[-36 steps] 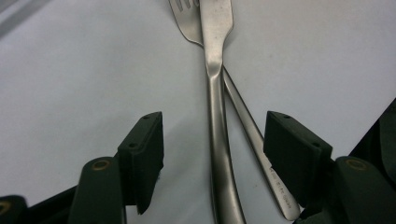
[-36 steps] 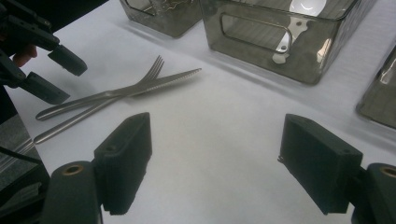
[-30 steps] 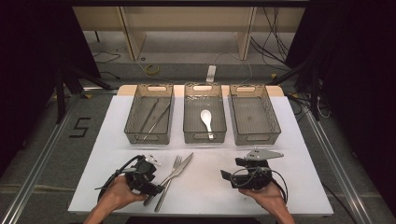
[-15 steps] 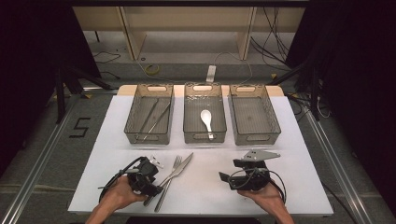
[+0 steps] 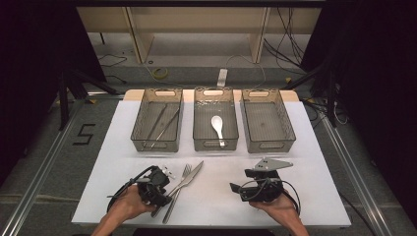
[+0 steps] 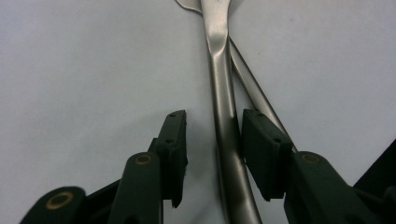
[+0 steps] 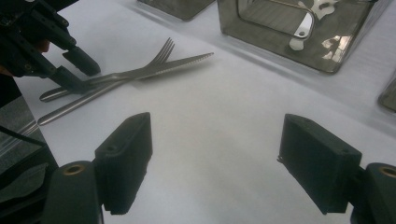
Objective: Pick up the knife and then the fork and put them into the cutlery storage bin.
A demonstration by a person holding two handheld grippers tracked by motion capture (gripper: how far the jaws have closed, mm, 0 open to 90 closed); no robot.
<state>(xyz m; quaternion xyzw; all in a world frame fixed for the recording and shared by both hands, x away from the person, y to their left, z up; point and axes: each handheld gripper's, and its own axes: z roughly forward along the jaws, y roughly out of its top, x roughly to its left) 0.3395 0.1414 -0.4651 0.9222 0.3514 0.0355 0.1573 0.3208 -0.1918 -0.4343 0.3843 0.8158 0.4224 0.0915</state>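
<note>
A steel knife [image 5: 193,175] and a fork [image 5: 178,192] lie crossed on the white table at the front left. My left gripper [image 5: 169,192] reaches over their handles. In the left gripper view its jaws [image 6: 215,116] straddle the thicker handle [image 6: 224,140] and have just been closing. The right pad [image 6: 261,149] is at the handle's edge, while the left pad [image 6: 173,149] still stands off it. The thinner handle [image 6: 254,91] runs under the right pad. My right gripper [image 5: 238,181] rests at the front right, open with only bare table between its jaws [image 7: 219,135].
Three grey mesh bins stand in a row at the back. The left bin [image 5: 139,120] holds long metal sticks, the middle bin [image 5: 197,120] holds a white spoon [image 5: 217,127], and the right bin [image 5: 290,123] shows nothing inside. Past the table edges the floor drops away.
My left gripper has edged right onto the cutlery handles and its jaws have narrowed around one handle. The right gripper has stayed put.
</note>
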